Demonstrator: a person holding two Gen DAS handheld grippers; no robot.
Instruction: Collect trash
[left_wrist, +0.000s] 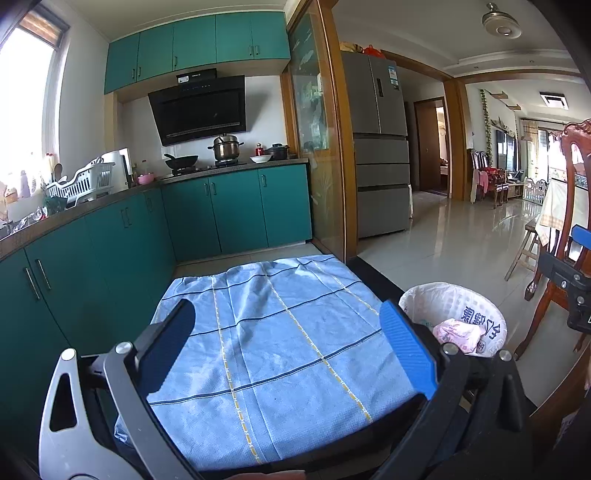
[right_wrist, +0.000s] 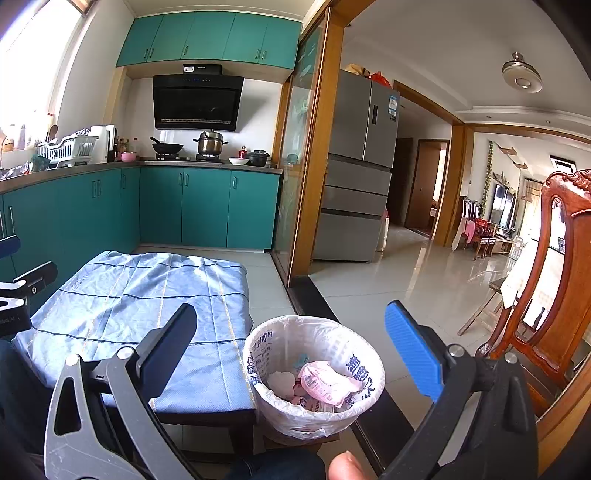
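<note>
Both claws are held spread and empty: the left gripper (left_wrist: 288, 343) over the blue cloth (left_wrist: 280, 332), the right gripper (right_wrist: 291, 347) just above the lined bin (right_wrist: 314, 417). Pink wrappers (right_wrist: 325, 384) lie inside, below the right claw. Collection looks finished; otherwise more trash must be found.

Teal cabinets (right_wrist: 207, 206) run under a bench (right_wrist: 207, 163) at ten o'clock, carrying a black wok (right_wrist: 167, 147), a steel pot (right_wrist: 210, 143) and a white dish rack (right_wrist: 66, 147). A black range hood (right_wrist: 197, 101) hangs above them. A grey refrigerator (right_wrist: 360, 166) stands at twelve o'clock, and a carved wooden chair (right_wrist: 546, 280) at three o'clock.
</note>
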